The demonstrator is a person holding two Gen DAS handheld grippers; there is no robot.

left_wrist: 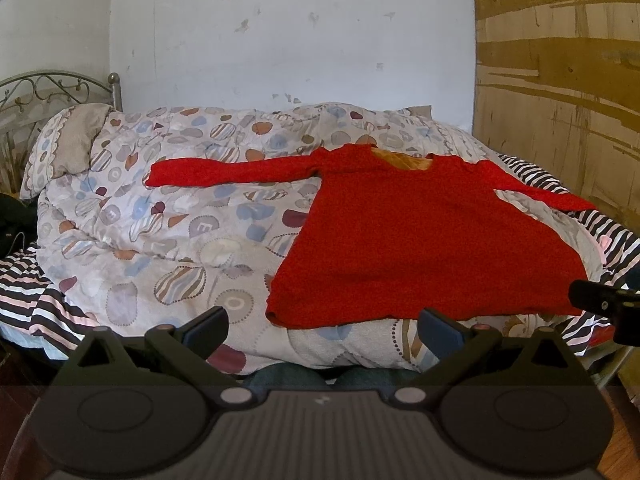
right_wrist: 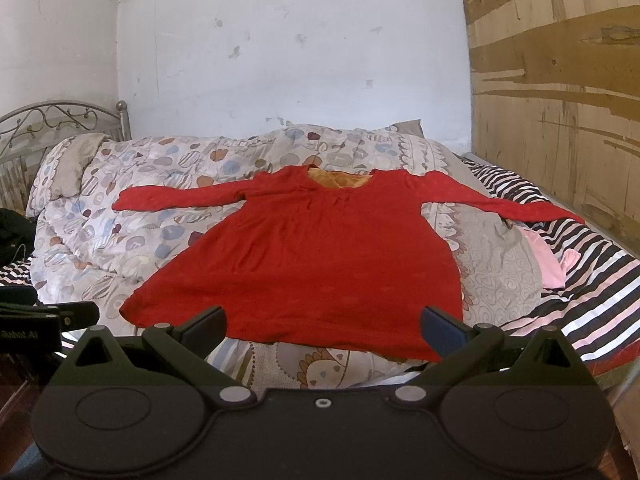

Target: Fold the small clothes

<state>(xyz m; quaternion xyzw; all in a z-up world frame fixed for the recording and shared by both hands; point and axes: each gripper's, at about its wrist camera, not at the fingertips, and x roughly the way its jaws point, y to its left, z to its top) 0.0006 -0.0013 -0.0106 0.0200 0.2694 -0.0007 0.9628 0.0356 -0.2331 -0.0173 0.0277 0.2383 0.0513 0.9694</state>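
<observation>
I am hovering both spread-jawed, empty grippers, left gripper (left_wrist: pixel 322 330) and right gripper (right_wrist: pixel 322 330), short of the red dress (right_wrist: pixel 312 256). Its hem, at 12 o'clock, is lying on a lumpy duvet (right_wrist: pixel 168 216); I am risking pinching bedding too.

Home bedroom: quilt-covered bed (left_wrist: pixel 160 216), metal headboard (left_wrist: pixel 48 88).

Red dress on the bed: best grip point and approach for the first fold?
Take the red dress by its sleeve cuffs: left gripper on the left cuff, right gripper on the right cuff. Come from the outer ends; both sleeves lie flat, spread wide.
</observation>
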